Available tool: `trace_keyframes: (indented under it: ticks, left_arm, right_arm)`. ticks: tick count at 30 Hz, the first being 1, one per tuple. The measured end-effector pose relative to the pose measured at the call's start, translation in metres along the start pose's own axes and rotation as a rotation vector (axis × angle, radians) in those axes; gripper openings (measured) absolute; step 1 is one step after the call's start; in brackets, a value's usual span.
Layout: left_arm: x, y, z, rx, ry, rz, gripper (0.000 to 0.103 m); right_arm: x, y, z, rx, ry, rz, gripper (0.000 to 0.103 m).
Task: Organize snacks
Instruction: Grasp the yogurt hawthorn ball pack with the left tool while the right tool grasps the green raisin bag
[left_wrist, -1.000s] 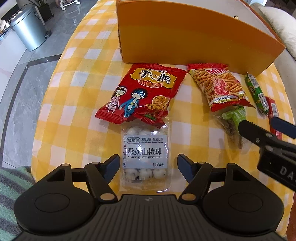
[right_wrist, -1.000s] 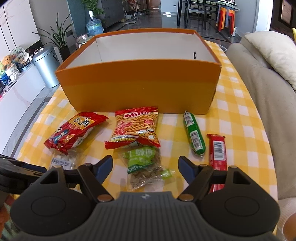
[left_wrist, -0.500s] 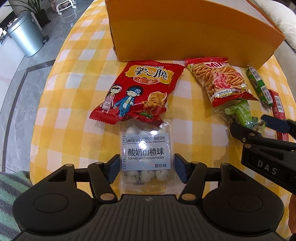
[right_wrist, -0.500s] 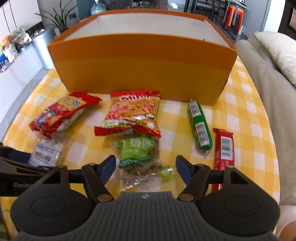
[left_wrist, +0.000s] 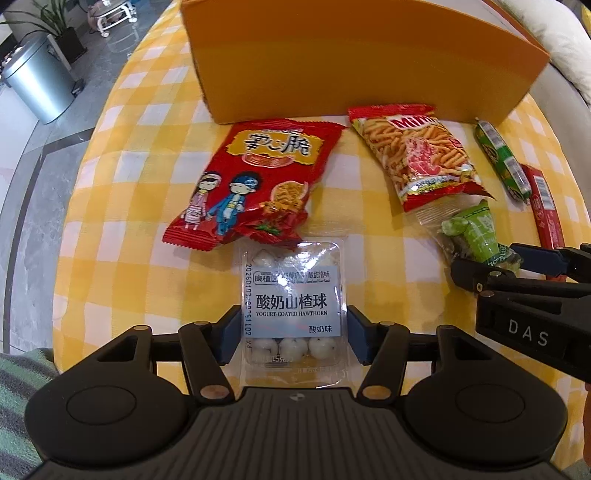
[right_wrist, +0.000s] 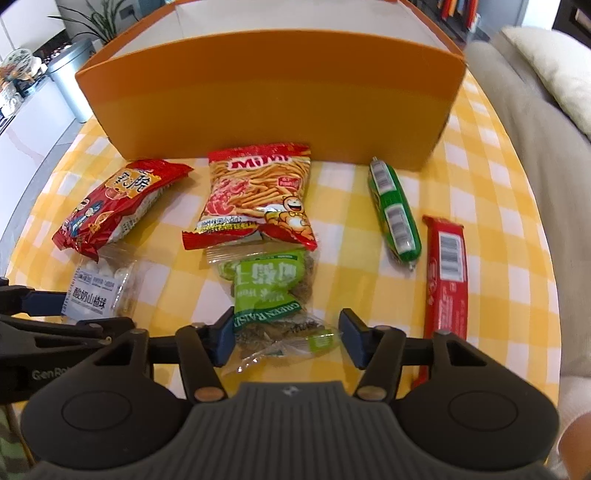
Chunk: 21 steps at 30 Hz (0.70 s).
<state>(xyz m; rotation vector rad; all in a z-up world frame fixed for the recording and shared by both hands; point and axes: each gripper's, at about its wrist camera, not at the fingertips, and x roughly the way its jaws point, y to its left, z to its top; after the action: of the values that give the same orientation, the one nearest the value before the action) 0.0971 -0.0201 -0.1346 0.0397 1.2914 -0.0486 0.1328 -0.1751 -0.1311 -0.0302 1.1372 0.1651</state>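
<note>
- Snacks lie in front of the orange box on our yellow checked tablecloth; none of them shows inside the box.
- Our left gripper has its two blue pads on either side of the clear yogurt hawthorn pack. The pads look right at the pack's edges, but we cannot tell if they squeeze it or just touch.
- Our right gripper stands wide around the green raisin bag, with a gap on the right side, so it is not pinching.
- The red cartoon bag lies over the top edge of the hawthorn pack and hides it.
- The Mimi stick bag covers the top of the raisin bag.
- The green sausage and the red bar lie to the right (the bar's near end is hidden behind our right gripper).
- We can see only a strip of the box's white inside, so its floor is hidden.
</note>
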Motion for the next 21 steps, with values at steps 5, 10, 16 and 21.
trace_keyframes:
  ticks: [5,10,16,21]
  left_arm:
    - [-0.005,-0.004,-0.003,0.006,0.011,-0.038,0.065]
    - [-0.015,-0.007,-0.004,0.02,-0.012,-0.055,0.065]
    - [-0.038,-0.006,-0.001,-0.01,-0.086,-0.039,0.065]
    - [-0.058,-0.005,0.006,-0.032,-0.139,-0.06,0.065]
  right_arm:
    - [-0.009,-0.003,-0.003,0.055,0.039,0.012,0.054]
    - [-0.025,0.002,-0.009,0.065,0.044,0.01,0.054]
    - [-0.052,-0.001,-0.009,0.074,-0.014,-0.012,0.054]
    - [-0.072,-0.009,-0.006,0.092,-0.074,-0.031,0.054]
